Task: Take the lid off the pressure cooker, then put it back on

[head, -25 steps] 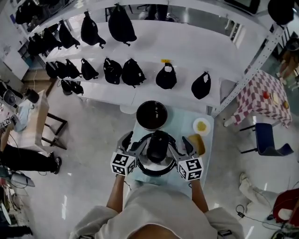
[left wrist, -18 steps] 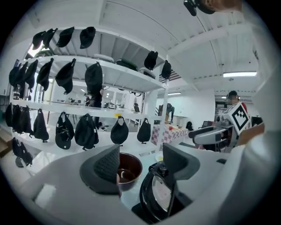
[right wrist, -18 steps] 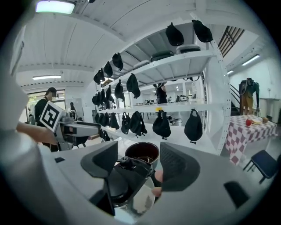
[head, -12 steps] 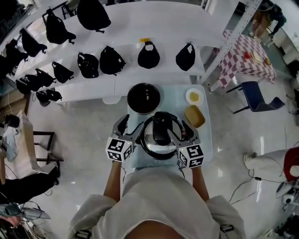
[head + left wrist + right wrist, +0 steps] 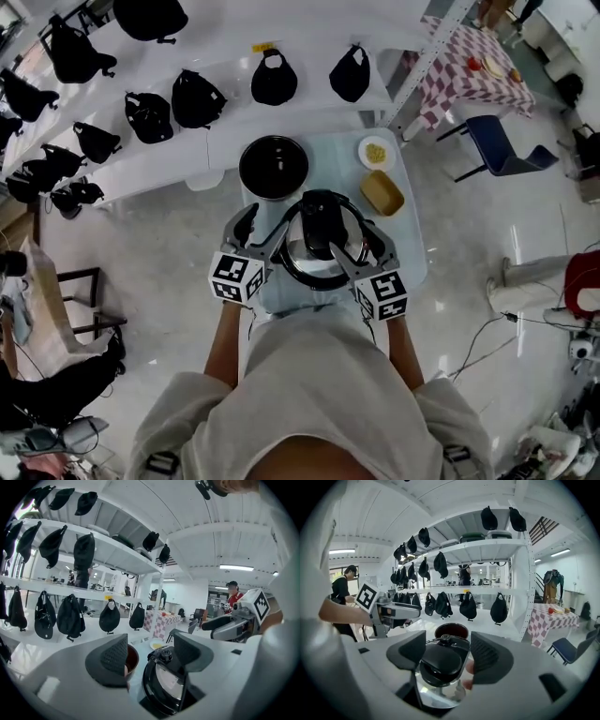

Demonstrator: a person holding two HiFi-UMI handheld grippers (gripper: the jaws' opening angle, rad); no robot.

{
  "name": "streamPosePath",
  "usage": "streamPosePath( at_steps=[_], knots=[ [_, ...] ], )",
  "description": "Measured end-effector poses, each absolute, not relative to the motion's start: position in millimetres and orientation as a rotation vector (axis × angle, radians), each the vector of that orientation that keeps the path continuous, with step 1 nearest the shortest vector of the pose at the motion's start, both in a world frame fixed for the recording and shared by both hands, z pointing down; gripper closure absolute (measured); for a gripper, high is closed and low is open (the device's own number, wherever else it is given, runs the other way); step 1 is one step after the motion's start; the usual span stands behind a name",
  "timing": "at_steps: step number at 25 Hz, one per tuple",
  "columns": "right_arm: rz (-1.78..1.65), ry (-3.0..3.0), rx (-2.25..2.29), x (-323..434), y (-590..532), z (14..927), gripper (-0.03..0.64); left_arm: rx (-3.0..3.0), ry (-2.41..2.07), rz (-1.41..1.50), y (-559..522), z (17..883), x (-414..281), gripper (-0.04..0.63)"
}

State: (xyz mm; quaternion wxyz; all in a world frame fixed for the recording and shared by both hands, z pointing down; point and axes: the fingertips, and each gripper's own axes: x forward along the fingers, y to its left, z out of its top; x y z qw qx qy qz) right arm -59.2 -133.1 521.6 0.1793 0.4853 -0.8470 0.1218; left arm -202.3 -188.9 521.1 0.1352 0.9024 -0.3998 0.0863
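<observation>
Centrally, the pressure cooker lid point(image 5: 319, 255) lies at the tabletop's point(image 5: 409, 251) near edge. Its black handle bar point(image 5: 321, 225) runs from the near edge towards the far edge, knob end pointing away, towards the dark pot point(image 5: 273, 167). Left gripper point(image 5: 262, 230) and right gripper point(image 5: 361, 248) flank it, equally near, jaws wide apart and gripping nothing. The right gripper's jaws straddle the bar.

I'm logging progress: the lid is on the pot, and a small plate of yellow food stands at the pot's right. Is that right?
Not quite. The lid is off the pot, which stands open; the lid is nearer the person, in front of it. The plate of yellow food does stand at the pot's right. The head view shows this.
</observation>
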Motion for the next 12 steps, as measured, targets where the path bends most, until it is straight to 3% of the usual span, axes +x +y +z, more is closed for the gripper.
streamPosePath(
  at_steps=[12],
  knots=[
    [0.085, -2.211, 0.675, -100, -121, 573, 0.324, 2.583, -1.190, 0.181, -187, 520, -206, 0.304]
  ],
)
